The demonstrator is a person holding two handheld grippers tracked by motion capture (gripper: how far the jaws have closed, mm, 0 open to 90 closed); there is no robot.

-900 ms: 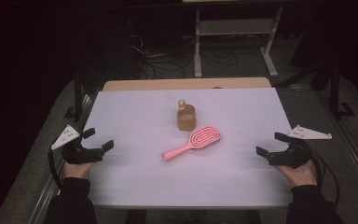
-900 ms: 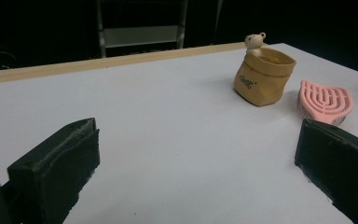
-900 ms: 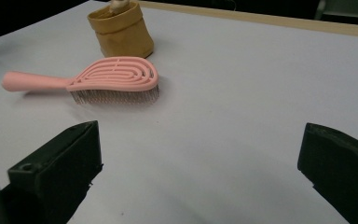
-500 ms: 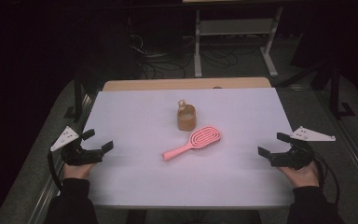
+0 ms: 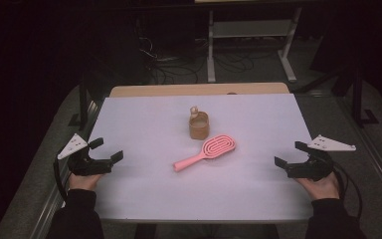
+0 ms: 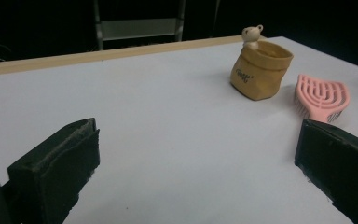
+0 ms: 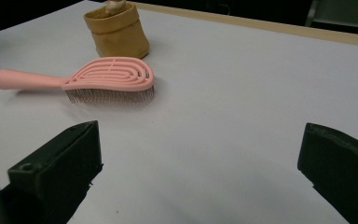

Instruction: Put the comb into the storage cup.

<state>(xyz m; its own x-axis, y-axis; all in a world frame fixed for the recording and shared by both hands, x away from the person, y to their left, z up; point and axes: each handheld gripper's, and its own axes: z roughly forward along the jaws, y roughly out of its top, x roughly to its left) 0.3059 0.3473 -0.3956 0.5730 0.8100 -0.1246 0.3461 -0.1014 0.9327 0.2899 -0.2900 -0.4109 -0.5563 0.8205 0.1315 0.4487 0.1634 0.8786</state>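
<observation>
A white table top [image 5: 144, 124] with a wooden strip along its far edge is seen in the middle of the high view, and a dark room with a metal rack [image 5: 248, 35] and cables on the floor is seen behind it. A pink hairbrush [image 5: 206, 152] is laid flat near the middle of the frame, just below a small tan bag [image 5: 199, 125], with its long line slanted: the handle is pointed to the lower left and the head to the upper right. The left gripper [image 5: 107, 149] at the lower left and the right gripper [image 5: 288, 153] at the lower right are held well apart from the brush, with both sets of jaws spread wide and nothing between them.

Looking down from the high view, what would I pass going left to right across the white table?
Left black hand-held gripper → pink plastic hairbrush, whose handle comes first → right black hand-held gripper. The small tan fabric pouch with a tiny bear figure sits above the brush's span, so its place is unclear.
</observation>
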